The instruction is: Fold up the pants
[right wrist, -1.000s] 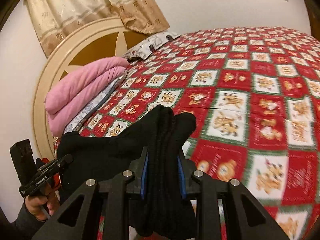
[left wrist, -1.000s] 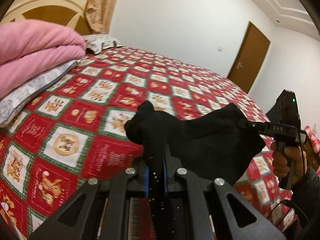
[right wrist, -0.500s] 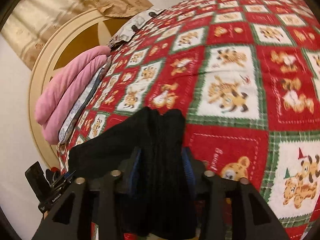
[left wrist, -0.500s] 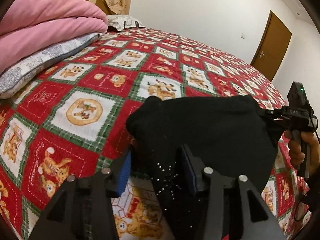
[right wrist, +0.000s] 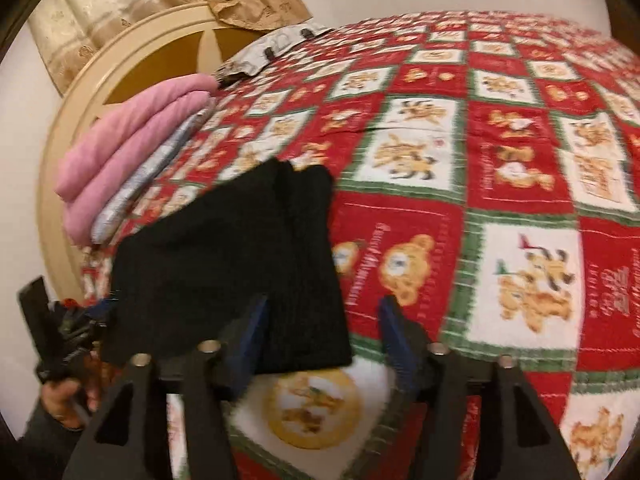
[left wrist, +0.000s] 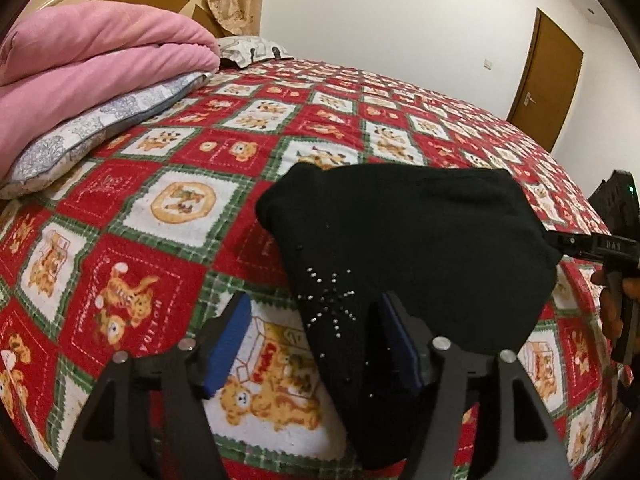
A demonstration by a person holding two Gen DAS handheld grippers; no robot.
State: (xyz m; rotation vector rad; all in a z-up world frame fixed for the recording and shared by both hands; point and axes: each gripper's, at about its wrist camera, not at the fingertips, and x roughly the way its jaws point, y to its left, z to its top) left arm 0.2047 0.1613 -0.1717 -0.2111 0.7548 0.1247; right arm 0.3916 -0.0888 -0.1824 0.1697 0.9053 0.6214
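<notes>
- The black pants (left wrist: 420,248), folded into a compact bundle, lie on the red patchwork bedspread (left wrist: 168,208) near the bed's near edge, well short of the pink blanket (left wrist: 92,64) and pillow (left wrist: 100,124) stacked at the headboard end.
- The bundle's long axis runs side to side between the two tools: one end sits at the left gripper (left wrist: 316,344), the other at the right gripper (right wrist: 320,328).
- In the left wrist view, the left gripper's jaws are opening. The studded corner of the pants is between them, close against the right blue pad, with bare bedspread showing beside the left pad, so nothing is clamped.
- In the right wrist view, the right gripper's jaws are also opening. The ribbed end of the pants lies against its left pad (right wrist: 252,332), and the right pad stands clear over bedspread.
- Each hand is equally near its own end; the cloth lies directly ahead of and below both tools.
- My judgement: the bundle is being released onto the bed, and the coming move depends on both tools backing straight off towards the near edge without dragging a corner.
</notes>
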